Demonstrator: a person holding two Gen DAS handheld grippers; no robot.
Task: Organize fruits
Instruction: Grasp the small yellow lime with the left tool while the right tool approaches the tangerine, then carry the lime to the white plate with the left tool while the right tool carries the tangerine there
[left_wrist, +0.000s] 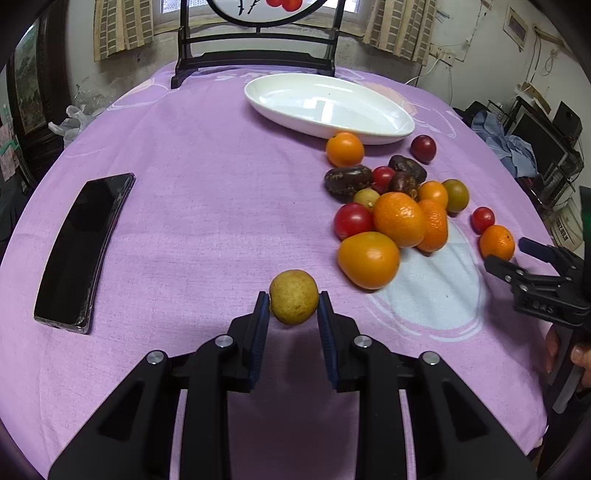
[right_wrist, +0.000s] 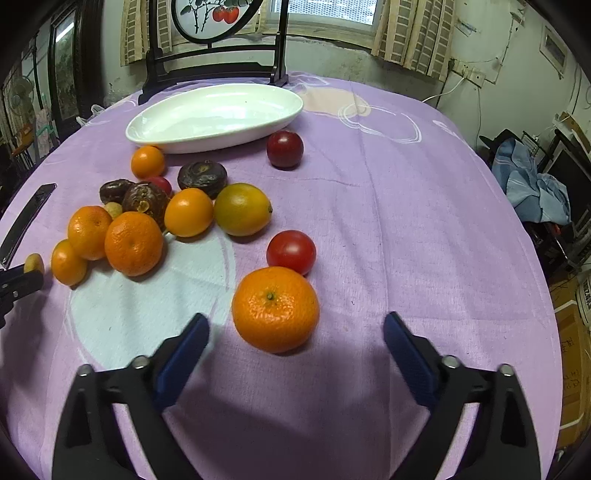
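Observation:
My left gripper (left_wrist: 293, 301) is shut on a small yellow-brown round fruit (left_wrist: 293, 297), held just above the purple cloth; it also shows in the right wrist view (right_wrist: 34, 263). My right gripper (right_wrist: 295, 332) is open, its jaws on either side of a mandarin (right_wrist: 275, 308) that lies on the cloth, not touching it. A red tomato (right_wrist: 291, 252) sits just behind that mandarin. A pile of oranges, tomatoes and dark fruits (left_wrist: 399, 206) lies in front of an empty white oval dish (left_wrist: 327, 107).
A black phone (left_wrist: 83, 251) lies on the cloth at the left. A dark wooden stand (left_wrist: 255, 59) with a round painted screen stands behind the dish. The table edge curves away to the right, with clutter beyond.

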